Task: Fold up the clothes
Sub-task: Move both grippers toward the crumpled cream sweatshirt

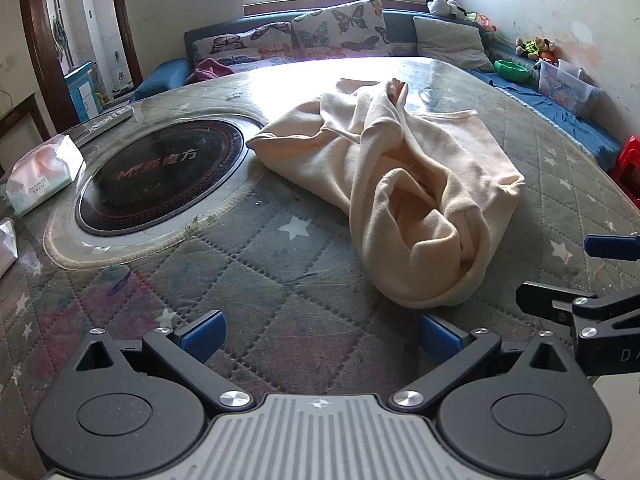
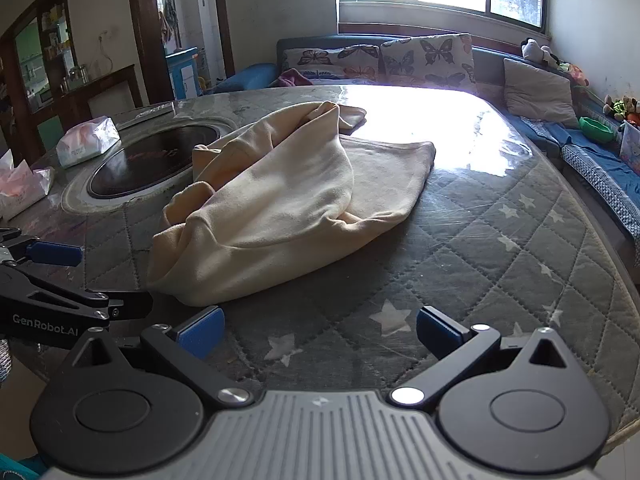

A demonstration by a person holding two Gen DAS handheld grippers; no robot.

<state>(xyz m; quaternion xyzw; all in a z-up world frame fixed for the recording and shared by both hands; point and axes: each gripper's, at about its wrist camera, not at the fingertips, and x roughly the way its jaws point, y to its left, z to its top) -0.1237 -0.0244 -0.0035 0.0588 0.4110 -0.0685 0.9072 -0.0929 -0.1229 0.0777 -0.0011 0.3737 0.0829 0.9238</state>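
Observation:
A cream garment (image 1: 400,184) lies crumpled in a heap on the quilted, star-patterned table cover (image 1: 280,264); nothing holds it. My left gripper (image 1: 320,336) is open just short of the heap's near end, with its blue pads empty. In the right wrist view the garment (image 2: 280,200) spreads ahead and to the left. My right gripper (image 2: 320,334) hovers open and empty over bare cover in front of it. Each gripper shows at the edge of the other's view: the right gripper (image 1: 580,272) and the left gripper (image 2: 92,278), both open.
A round black cooktop (image 1: 160,176) is set into the table, left of the garment, which overlaps its rim. Tissue packs (image 1: 44,176) and a remote (image 1: 108,118) lie at the far left. A sofa with butterfly cushions (image 1: 340,28) curves behind; a red stool (image 1: 628,164) stands on the right.

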